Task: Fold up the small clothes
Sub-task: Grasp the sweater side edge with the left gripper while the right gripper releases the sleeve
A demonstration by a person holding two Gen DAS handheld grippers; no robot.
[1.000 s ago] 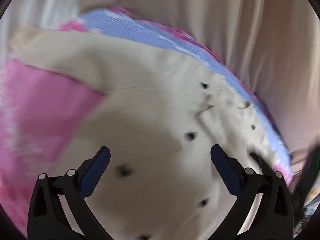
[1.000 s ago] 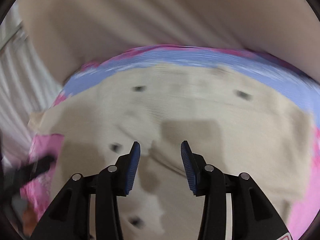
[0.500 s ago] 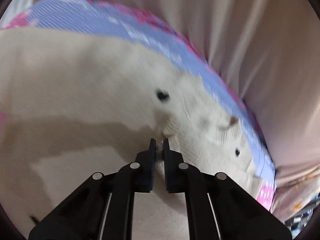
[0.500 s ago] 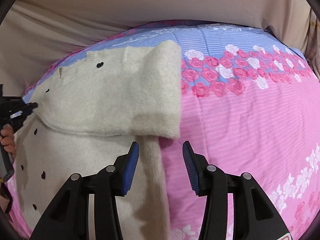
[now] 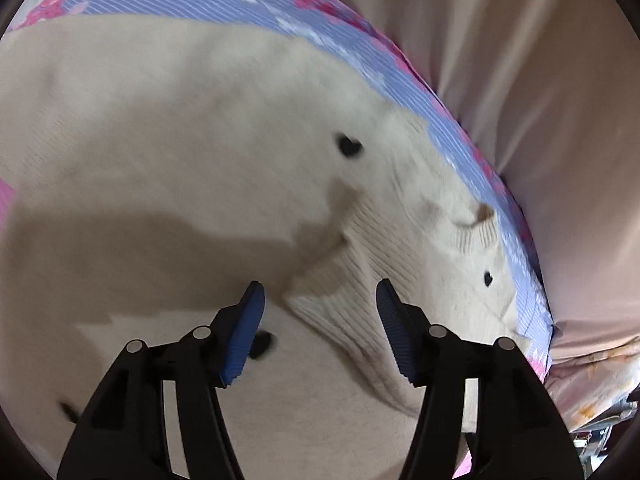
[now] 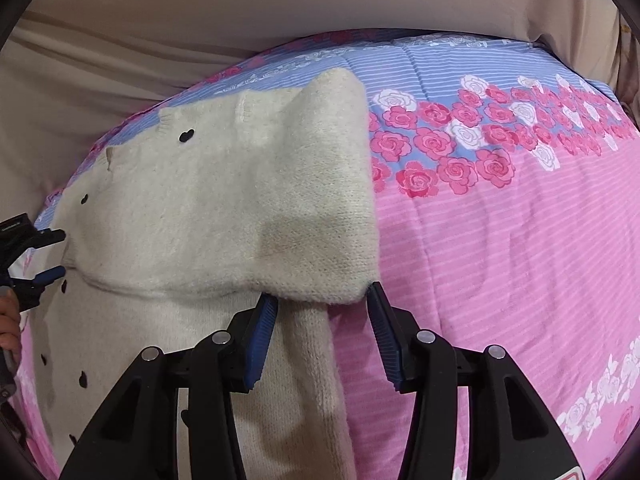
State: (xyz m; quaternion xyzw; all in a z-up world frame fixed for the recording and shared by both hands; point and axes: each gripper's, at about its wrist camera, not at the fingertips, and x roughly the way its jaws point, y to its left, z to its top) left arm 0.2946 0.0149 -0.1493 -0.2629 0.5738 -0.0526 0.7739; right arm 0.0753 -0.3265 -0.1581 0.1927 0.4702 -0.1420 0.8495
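Left tool: jaws apart, nothing between the blue pads. It hangs low over the cream knit sweater, fingers either side of a ribbed cuff that lies on top of the body panel. The picture is blurred, so whether the pads touch the cuff can't be told. A black heart mark sits on the knit beyond the cuff.

Right tool: jaws apart too, gripping nothing. Its fingers straddle the near edge of the folded-over sleeve, at the sweater's right side; pads sit just beside the fold edge, contact unclear.

Sweater location: flat on the bed, on a pink and blue rose-print quilt. In the right wrist view it takes up the left half of the frame, with the quilt bare to the right of it. One sleeve is folded across the chest, its cuff end reaching the far left of the garment, where the left tool shows small at the frame edge with its two fingers spread around that cuff end. Small black hearts dot the front. The ribbed neckline faces the far side of the bed.

Beige curtain hangs behind the bed, close against the far edge of the quilt.
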